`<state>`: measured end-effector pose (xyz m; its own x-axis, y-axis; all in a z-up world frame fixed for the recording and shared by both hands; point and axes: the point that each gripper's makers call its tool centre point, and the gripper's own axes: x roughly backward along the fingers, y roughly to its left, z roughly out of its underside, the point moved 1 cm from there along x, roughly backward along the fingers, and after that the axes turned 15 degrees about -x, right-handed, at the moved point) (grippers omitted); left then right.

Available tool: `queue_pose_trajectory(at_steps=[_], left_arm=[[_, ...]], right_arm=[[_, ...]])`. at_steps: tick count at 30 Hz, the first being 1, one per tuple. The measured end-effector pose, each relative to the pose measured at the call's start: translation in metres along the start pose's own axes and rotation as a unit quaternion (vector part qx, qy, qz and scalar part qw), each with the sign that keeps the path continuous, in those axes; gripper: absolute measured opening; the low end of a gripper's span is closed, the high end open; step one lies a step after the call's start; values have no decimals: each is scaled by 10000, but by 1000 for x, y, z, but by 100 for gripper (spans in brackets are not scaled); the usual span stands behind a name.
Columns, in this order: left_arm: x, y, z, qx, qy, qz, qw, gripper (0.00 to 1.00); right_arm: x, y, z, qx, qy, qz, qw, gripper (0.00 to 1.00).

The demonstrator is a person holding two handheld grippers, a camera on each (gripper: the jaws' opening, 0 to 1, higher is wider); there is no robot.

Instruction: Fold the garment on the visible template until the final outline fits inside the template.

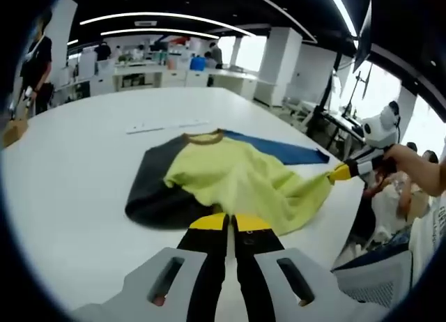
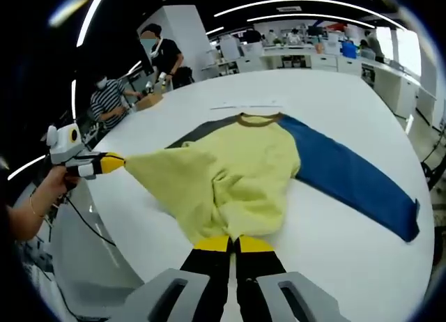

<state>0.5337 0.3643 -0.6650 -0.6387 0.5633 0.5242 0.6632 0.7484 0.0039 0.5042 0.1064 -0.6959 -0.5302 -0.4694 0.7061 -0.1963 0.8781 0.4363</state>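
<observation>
Left gripper view has the left tool (image 1: 228, 223) pressed together on the near hem of the yellow garment (image 1: 237, 179), which lies on the white tabletop (image 1: 77, 175) toward its near edge. Its blue sleeve (image 2: 352, 175) stretches flat toward the tabletop's far side, the dark sleeve (image 1: 150, 189) lying opposite. Right tool (image 2: 233, 244) pinches the yellow hem too, the cloth pulled taut between both.
</observation>
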Motion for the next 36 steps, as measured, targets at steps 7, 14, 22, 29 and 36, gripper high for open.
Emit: queue_pose_trajectory(at_steps=[7,14,22,29,36], left_arm=[[17,-3,15,184,142,-56,9997,0],[31,-9,34,433,327,-131,9984,0],[45,-13,52,642,445,-247,9966,0],[53,-18,86,584,930,-448,9929,0],[52,-30,108,679,1171,-439,9898,0]], right_arm=[[12,-11,9,-36,106,96,9999,0],[21,-25,25,-127,308,221,9992,0],[23,-40,41,-215,459,433,9978,0],[20,-59,59,-353,613,662,9953,0],[13,-71,80,-461,884,825,9916,0]])
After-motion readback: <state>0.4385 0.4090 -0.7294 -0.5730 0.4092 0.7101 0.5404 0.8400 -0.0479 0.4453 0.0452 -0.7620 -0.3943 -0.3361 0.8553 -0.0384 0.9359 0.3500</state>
